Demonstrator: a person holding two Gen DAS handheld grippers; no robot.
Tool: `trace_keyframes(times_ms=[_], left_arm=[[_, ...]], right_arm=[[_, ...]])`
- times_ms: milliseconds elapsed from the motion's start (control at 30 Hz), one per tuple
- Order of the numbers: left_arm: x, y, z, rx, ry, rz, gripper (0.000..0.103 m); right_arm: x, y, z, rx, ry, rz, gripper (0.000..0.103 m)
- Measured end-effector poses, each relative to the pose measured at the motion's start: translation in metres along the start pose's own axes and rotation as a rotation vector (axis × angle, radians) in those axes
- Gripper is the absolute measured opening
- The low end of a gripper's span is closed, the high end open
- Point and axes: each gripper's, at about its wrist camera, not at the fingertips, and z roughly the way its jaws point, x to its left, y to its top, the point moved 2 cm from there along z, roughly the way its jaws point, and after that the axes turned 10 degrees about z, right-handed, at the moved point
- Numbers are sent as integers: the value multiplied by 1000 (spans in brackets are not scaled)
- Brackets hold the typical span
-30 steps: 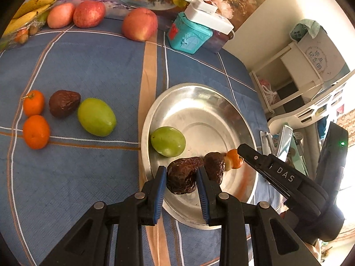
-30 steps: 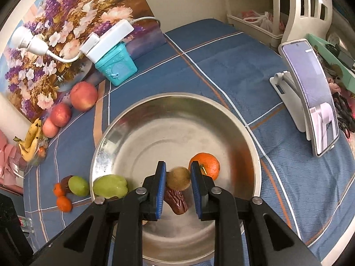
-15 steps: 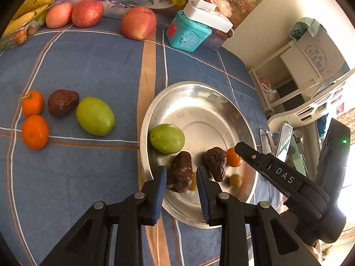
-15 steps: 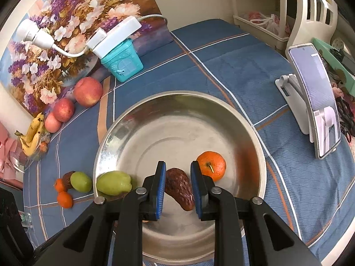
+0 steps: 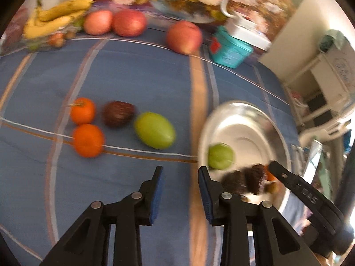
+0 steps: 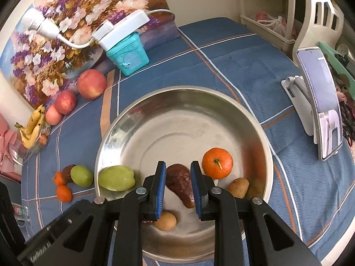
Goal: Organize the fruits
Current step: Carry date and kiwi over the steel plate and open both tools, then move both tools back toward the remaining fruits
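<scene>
A steel bowl (image 6: 184, 115) holds a green fruit (image 6: 116, 178), an orange (image 6: 217, 160), a dark wrinkled fruit (image 6: 180, 180) and two small brown fruits (image 6: 238, 187). My right gripper (image 6: 178, 173) is open above the bowl, its pads either side of the dark fruit without squeezing it. My left gripper (image 5: 180, 182) is open and empty over the blue cloth, left of the bowl (image 5: 244, 119). Ahead of it on the cloth lie a green fruit (image 5: 154, 130), a dark fruit (image 5: 118, 113) and two oranges (image 5: 88, 140).
Three apples (image 5: 183, 36) and bananas (image 5: 55, 17) lie along the back by a flower picture. A teal box (image 6: 127, 54) carries a white power strip. A phone on a stand (image 6: 319, 102) is at the right. The right gripper's body (image 5: 310, 201) shows in the left view.
My left gripper has swung left, off the bowl and the dark fruit, and now sits over the cloth. My right gripper let go of the small brown fruit earlier and has hardly moved since.
</scene>
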Motion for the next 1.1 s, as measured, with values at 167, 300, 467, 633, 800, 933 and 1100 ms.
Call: trace_keyframes(times_ms=[167, 300, 467, 633, 800, 933, 1100], left_arm=[[32, 2, -12, -31, 108, -53, 49], [56, 6, -23, -58, 188, -95, 59], [79, 7, -33, -84, 257, -139, 81], [87, 7, -36, -90, 299, -156, 99], [89, 6, -38, -92, 340, -152, 103], [92, 6, -39, -95, 376, -147, 103], [98, 8, -40, -110, 403, -148, 103]], right_arm=[[14, -7, 2, 9, 1, -50, 23], [32, -16, 3, 20, 17, -107, 23], [51, -26, 4, 27, 32, -169, 30], [65, -33, 4, 26, 44, -220, 49], [73, -36, 4, 11, 40, -249, 79], [74, -38, 6, -10, 31, -263, 91], [78, -40, 4, -47, 30, -287, 92]])
